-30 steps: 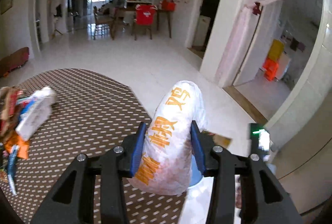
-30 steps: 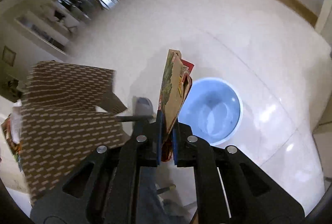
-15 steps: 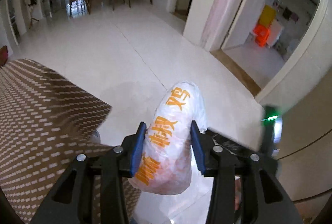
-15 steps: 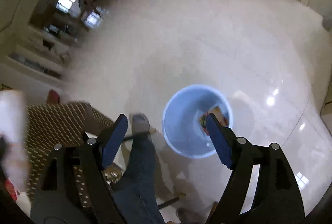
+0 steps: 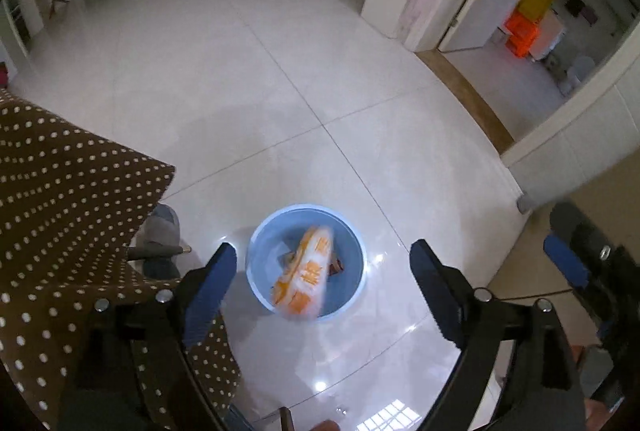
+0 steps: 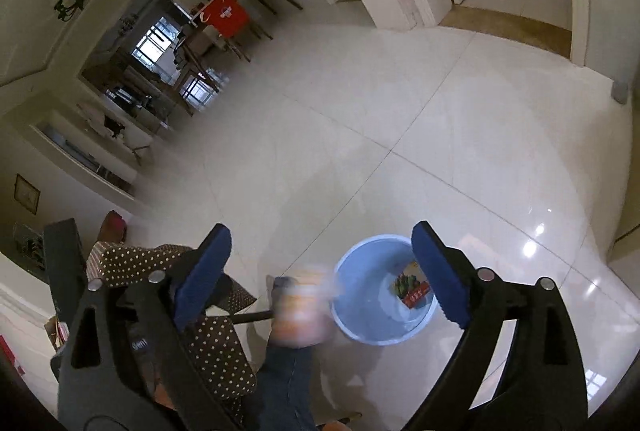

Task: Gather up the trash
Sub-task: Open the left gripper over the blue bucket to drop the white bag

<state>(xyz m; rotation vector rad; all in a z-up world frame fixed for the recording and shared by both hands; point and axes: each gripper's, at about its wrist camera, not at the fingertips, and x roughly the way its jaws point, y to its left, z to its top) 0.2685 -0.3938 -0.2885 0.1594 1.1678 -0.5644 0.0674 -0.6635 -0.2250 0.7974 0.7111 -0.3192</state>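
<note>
Left tool [image 5: 324, 283], lower centre of the left wrist view: jaws just opened wide, nothing between them; the white-and-orange bag [image 5: 305, 276], blurred, is over the blue bucket [image 5: 256, 251] on the tiled floor [image 5: 280, 79]. Right tool [image 6: 322, 275]: jaws likewise just opened, gripping nothing; a colourful wrapper [image 6: 412, 289] lies inside the bucket. Spotted tablecloth [image 5: 60, 199] at lower left.

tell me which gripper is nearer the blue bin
Left, though it is close. The left gripper hangs open right above the blue bin, framing it. The right gripper is open too, but the bin sits off towards its right finger.
</note>
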